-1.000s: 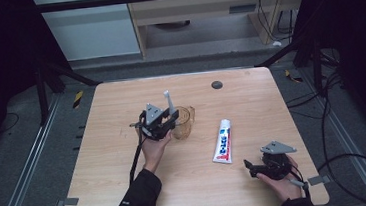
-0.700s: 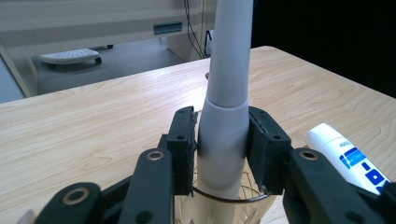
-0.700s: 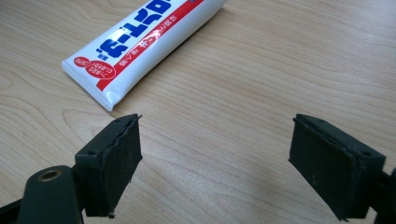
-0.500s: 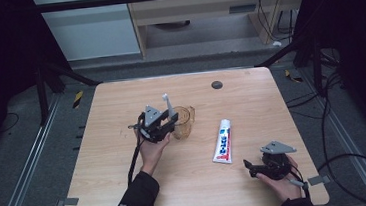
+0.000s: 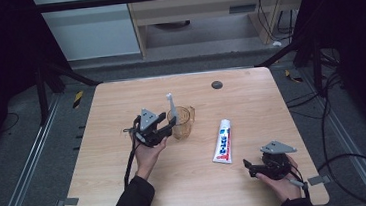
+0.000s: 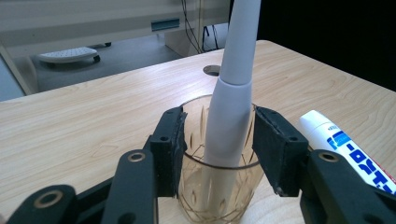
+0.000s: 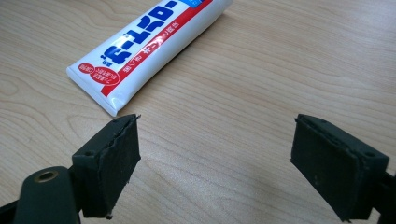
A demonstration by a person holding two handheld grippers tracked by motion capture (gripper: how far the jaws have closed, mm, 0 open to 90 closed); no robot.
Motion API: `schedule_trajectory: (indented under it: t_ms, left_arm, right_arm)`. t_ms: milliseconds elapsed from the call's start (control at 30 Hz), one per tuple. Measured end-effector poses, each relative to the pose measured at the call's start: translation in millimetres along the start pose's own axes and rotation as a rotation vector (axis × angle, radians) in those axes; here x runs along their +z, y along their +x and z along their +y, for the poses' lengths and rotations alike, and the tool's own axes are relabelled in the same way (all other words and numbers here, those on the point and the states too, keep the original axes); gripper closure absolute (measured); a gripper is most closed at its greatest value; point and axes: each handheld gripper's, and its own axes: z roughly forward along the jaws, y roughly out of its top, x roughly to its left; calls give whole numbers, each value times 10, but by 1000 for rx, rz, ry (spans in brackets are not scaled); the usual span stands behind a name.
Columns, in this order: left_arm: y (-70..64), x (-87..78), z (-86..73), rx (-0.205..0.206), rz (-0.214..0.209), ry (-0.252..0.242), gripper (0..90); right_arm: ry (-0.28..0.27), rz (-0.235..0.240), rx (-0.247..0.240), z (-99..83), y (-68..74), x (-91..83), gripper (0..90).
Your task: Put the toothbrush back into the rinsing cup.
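Observation:
A white toothbrush (image 5: 170,104) stands tilted in an amber glass cup (image 5: 182,120) near the table's middle. My left gripper (image 5: 167,127) is at the cup's left side. In the left gripper view its jaws straddle the toothbrush handle (image 6: 233,93) above the cup (image 6: 219,196), open, with a gap on the left and the right pad very close. A white, red and blue toothpaste tube (image 5: 222,140) lies flat to the right of the cup. My right gripper (image 5: 249,167) rests low near the front right edge, open, with bare wood between its jaws and the tube's crimped end (image 7: 149,46) just ahead.
A dark round grommet (image 5: 216,84) is set into the wooden table (image 5: 120,98) near its far edge. Metal frame rails run along both sides. A cabinet stands on the floor beyond the table. Cables trail from both grippers.
My left gripper has eased back slightly toward the person, with the toothbrush standing in the cup. The right gripper and the toothpaste tube have not moved.

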Motion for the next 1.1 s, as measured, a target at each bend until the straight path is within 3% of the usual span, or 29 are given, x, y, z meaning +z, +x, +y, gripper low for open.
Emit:
schedule_trajectory:
  t_ms: [333, 567, 667, 800, 833, 933, 967, 1100]
  left_arm:
    - [27, -218, 67, 50, 38, 51, 481]
    - [107, -402, 73, 59, 59, 72, 461]
    - [156, -526, -33, 32, 65, 86, 458]
    - [174, -616, -144, 32, 63, 118, 462]
    - [174, -691, -225, 52, 65, 146, 466]
    - [186, -786, -317, 58, 67, 172, 473]
    - [211, -890, -422, 48, 75, 188, 481]
    - [289, -1041, -613, 15, 99, 219, 491]
  right_arm:
    - [-17, 1, 8, 25, 2, -41, 153]
    - [-19, 20, -1, 40, 29, -51, 192]
    - [-12, 32, 11, 43, 33, -50, 192]
    - [-5, 35, 7, 48, 44, -51, 199]
    - [-6, 36, 5, 50, 46, -53, 201]
    - [-6, 34, 6, 56, 51, -59, 205]
    - [-8, 37, 5, 61, 56, -55, 207]
    - [3, 45, 8, 78, 93, -43, 210]
